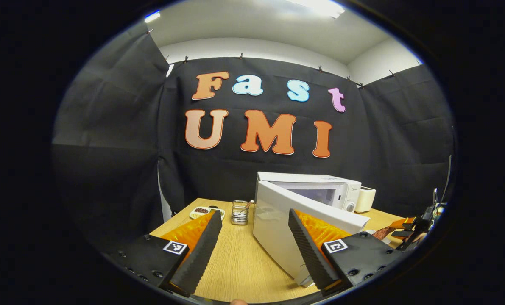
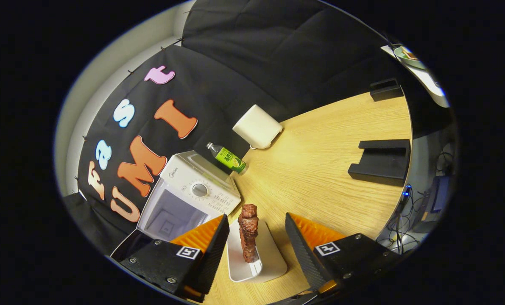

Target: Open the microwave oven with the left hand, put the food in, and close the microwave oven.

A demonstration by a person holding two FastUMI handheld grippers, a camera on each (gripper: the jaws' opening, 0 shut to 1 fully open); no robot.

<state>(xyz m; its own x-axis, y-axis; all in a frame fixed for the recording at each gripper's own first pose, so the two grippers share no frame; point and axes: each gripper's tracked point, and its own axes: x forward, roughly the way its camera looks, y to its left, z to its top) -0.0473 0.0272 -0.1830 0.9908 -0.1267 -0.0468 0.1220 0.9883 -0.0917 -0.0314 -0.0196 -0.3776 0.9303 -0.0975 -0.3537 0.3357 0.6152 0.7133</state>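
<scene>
In the right gripper view, a brown meat skewer is seen on a white plate lying on the wooden table, between the spread, empty fingers of the right gripper. The white microwave stands just beyond, its door swung open. In the left gripper view, the left gripper is held released near that door.

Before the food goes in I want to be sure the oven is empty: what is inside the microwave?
Through the open door, the microwave cavity looks bare in the right gripper view: pale walls, nothing on the visible floor. Its lower front is hidden behind the right tool.
</scene>
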